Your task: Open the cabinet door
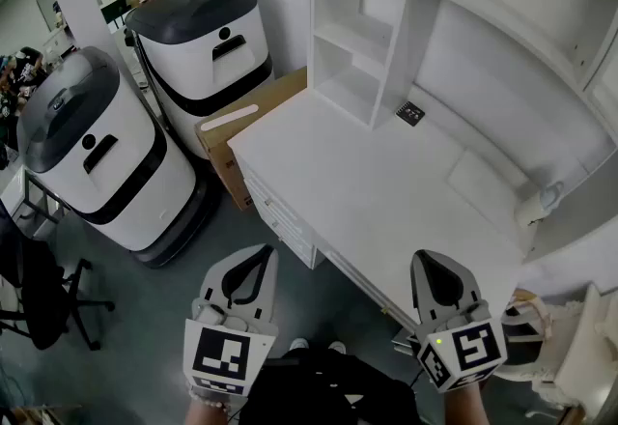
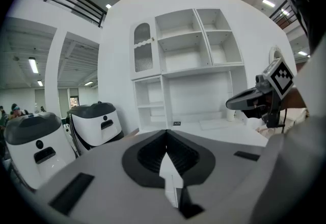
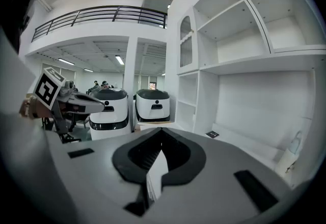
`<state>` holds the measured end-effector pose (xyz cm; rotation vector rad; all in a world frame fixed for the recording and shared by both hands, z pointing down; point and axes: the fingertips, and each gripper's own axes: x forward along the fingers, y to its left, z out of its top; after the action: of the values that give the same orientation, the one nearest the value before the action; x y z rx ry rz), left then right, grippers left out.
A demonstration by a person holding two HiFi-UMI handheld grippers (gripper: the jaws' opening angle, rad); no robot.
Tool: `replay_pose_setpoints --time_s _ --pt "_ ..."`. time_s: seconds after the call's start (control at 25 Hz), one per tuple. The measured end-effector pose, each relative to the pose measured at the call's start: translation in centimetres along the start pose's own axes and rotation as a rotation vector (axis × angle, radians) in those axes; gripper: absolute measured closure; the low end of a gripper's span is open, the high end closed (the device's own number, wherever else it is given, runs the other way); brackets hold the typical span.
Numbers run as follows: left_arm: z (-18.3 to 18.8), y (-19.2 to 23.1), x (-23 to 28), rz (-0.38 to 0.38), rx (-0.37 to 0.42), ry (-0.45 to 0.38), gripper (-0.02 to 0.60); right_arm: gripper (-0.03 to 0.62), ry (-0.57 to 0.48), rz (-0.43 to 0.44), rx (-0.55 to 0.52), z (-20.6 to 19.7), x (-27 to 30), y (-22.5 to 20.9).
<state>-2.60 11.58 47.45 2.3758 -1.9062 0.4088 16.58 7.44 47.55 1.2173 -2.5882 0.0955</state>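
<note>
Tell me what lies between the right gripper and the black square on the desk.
Head view: only bare desk between the right gripper and black square.

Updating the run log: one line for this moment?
left gripper: shut, empty | right gripper: shut, empty | cabinet door: closed, untouched

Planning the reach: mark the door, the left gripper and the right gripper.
door [image 2: 143, 50], left gripper view, on its slatted panel.
left gripper [image 1: 263, 254], head view, at the closed tips.
right gripper [image 1: 431, 259], head view, at the closed tips.

left claw [image 1: 262, 256]: grey shell, black inner pads | right claw [image 1: 432, 261]: same | marker cubes [image 1: 220, 355]: black-white squares
</note>
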Motion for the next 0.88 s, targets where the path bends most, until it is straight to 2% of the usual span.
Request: replay_pose_setpoints --time_s 0.32,0.88 --pt "-0.5 0.9 -0.4 0.018 -0.010 0.004 0.583 0.592 0.006 -0.006 -0.002 -0.1 0.0 0.2" --pt "-0.9 2.9 -1.7 0.000 -0.006 -0.018 0.583 0.592 -0.027 -0.026 0.031 0.6 0.7 2.6"
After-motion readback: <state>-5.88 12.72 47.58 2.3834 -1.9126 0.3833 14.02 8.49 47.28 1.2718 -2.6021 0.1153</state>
